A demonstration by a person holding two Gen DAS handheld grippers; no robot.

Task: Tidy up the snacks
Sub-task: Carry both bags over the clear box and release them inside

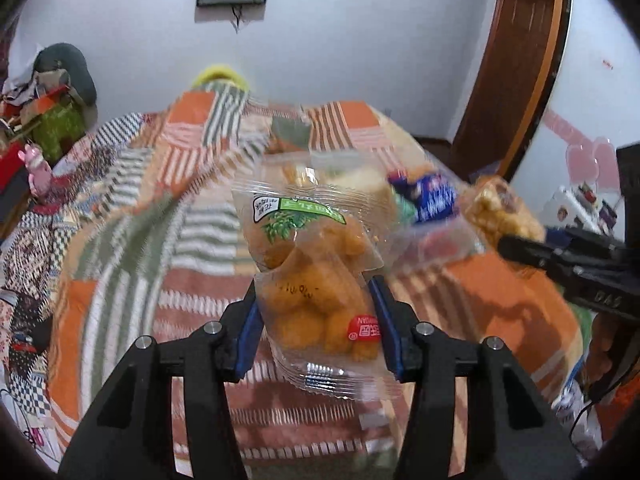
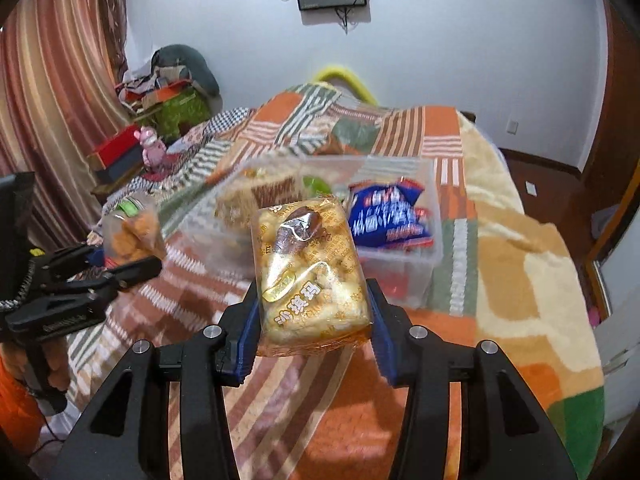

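Note:
My left gripper (image 1: 316, 300) is shut on a clear packet of orange fried snacks (image 1: 308, 276) and holds it above the bed. The same packet (image 2: 134, 232) and gripper (image 2: 132, 266) show at the left of the right wrist view. My right gripper (image 2: 314, 300) is shut on a square packet of pale yellow puffed cake (image 2: 310, 268), held above the bed in front of a clear plastic box (image 2: 434, 248). The box holds blue snack packets (image 2: 388, 216) and brown-wrapped snacks (image 2: 260, 196). In the left wrist view the box (image 1: 440, 240) lies just beyond my packet, and the right gripper (image 1: 516, 246) holds its packet (image 1: 500, 208).
The bed is covered by an orange, green and white patchwork blanket (image 2: 520, 280). A cluttered side shelf with a pink toy (image 2: 150, 148) and red box (image 2: 116, 148) stands at the left. A striped curtain (image 2: 52, 100) hangs at the left, a dark wooden door frame (image 1: 516, 64) at the right.

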